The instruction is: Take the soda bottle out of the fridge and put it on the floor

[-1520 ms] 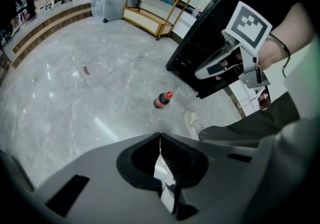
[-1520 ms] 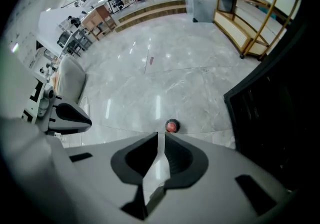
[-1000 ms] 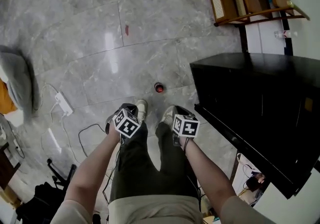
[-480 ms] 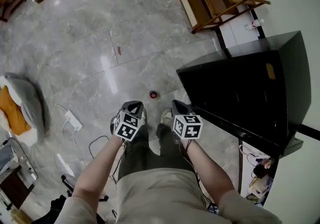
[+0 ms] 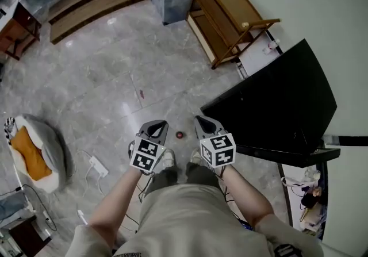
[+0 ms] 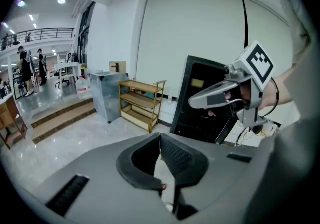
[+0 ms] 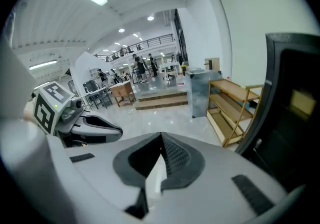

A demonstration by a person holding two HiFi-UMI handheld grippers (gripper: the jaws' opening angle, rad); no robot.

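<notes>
The soda bottle (image 5: pixel 180 134) stands on the floor (image 5: pixel 103 95), seemingly red-capped.

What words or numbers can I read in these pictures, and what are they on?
No text can be read anywhere.
The left gripper and right gripper carry only black-and-white square markers, no letters.
The yellow label on the black fridge: too blurred to read.
</notes>
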